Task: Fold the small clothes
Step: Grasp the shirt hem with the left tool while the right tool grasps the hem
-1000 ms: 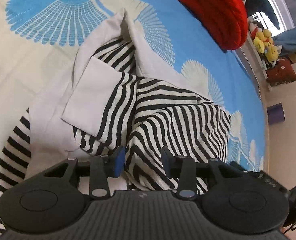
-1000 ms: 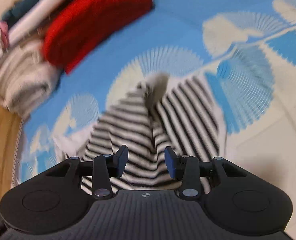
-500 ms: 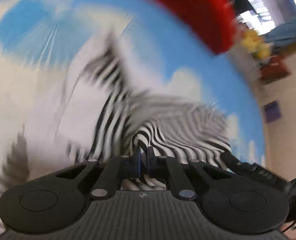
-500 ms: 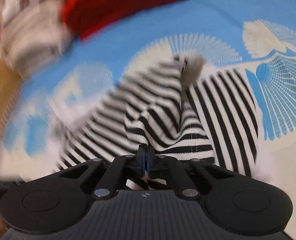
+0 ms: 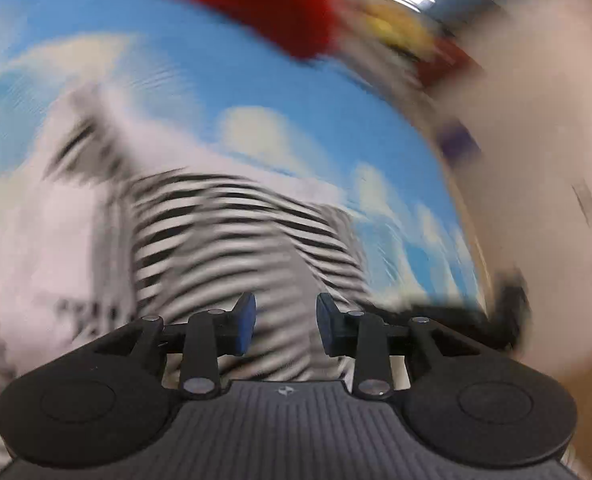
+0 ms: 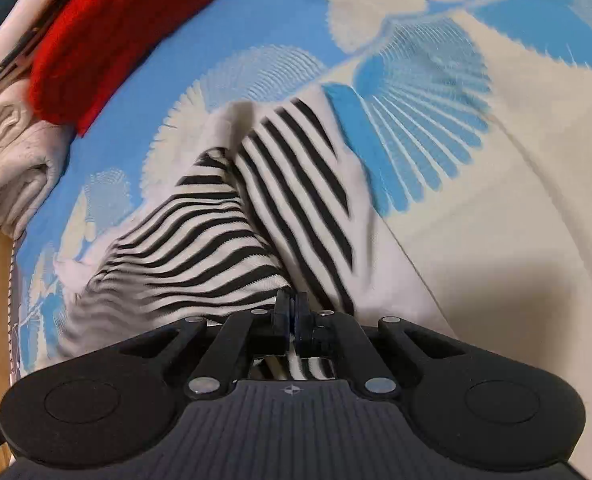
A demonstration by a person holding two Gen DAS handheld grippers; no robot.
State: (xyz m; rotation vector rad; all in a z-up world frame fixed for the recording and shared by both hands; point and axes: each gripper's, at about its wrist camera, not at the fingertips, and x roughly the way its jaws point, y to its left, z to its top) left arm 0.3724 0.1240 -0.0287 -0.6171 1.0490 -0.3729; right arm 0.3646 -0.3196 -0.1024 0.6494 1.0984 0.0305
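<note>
The left gripper (image 5: pixel 284 324), fingers spread and holding nothing, hovered just above the striped garment (image 5: pixel 232 240), so the unheld side risked slumping and spoiling the fold. The right gripper (image 6: pixel 291 316) pinched the garment's striped hem directly ahead; bare bedsheet (image 6: pixel 515 200) to its right offered room, while a red garment (image 6: pixel 108 28) and a folded pile (image 6: pixel 12 160) crowded its far left.

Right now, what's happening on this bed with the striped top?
A person is folding a black-and-white striped garment on a blue-and-cream patterned bedspread, a gripper in each hand. The right gripper is shut on a fold of the striped fabric. The left gripper is open over the garment and holds nothing; its view is heavily motion-blurred. A red knit item and folded pale clothes lie at the bed's far edge.
</note>
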